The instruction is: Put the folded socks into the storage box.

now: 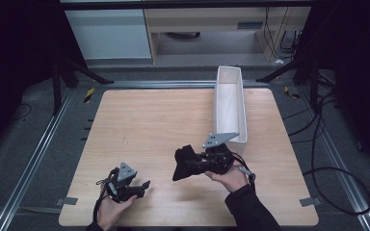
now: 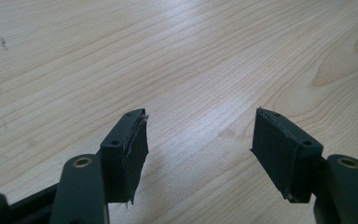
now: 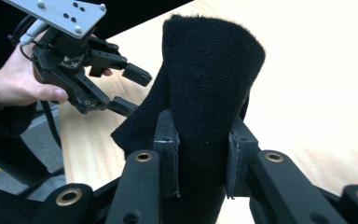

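Note:
A black cloth [image 1: 184,162] hangs folded over the wooden table [image 1: 139,120], pinched in my right gripper [image 1: 198,162]. In the right gripper view the cloth [image 3: 205,79] rises between both pads, and the gripper [image 3: 201,158] is shut on it. My left gripper [image 1: 144,187] rests low near the table's front edge, to the left of the cloth. Its jaws stand wide apart in the left gripper view, with bare wood between them [image 2: 200,144]. The left gripper [image 3: 128,88] also shows open beside the cloth in the right gripper view.
A long white tray [image 1: 230,103] lies along the table's right side, just beyond the right gripper. Black stand legs and cables [image 1: 327,159] lie on the floor around the table.

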Available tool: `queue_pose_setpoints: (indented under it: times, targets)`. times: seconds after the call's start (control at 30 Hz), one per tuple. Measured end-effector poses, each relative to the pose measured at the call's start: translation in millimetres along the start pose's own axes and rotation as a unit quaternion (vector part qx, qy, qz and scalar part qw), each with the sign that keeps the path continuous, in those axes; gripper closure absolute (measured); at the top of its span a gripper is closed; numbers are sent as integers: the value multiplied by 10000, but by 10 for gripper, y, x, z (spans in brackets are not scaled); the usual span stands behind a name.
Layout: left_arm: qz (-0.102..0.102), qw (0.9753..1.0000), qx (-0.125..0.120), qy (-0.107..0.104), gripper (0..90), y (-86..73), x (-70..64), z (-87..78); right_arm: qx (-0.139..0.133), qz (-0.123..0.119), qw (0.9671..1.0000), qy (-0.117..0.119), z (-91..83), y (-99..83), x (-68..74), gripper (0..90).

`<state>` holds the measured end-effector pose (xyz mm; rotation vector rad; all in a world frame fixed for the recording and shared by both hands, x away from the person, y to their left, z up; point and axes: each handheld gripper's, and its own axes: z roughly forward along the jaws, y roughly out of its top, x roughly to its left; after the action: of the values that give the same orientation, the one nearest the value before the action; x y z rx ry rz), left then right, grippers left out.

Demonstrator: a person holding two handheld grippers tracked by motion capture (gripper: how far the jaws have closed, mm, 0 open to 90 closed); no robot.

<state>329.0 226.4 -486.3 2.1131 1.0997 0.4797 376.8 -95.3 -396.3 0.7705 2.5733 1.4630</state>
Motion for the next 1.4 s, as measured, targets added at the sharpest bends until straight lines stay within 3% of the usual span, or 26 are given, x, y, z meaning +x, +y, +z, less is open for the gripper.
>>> queue_pose_setpoints:
  times: [0.37,0.6,0.9,1.27,1.4]
  targets:
    - [-91,9998,76,131,333,-7,120,-8,272,-290,9988,-280,-250,269,-218,711]
    - [-135,9997,87,183,334,-14,163,-2,461,-537,9964,-468,-401,421,-366,710]
    - [-111,9997,119,197,336,-24,172,-2,468,-619,9947,-677,-692,615,-604,710]
    - [-96,9997,140,178,337,-29,183,8,824,-806,9887,-958,-917,757,-984,709]
    - [-95,9997,155,187,338,-31,192,4,1069,-894,9846,-1056,-949,756,-1129,709]
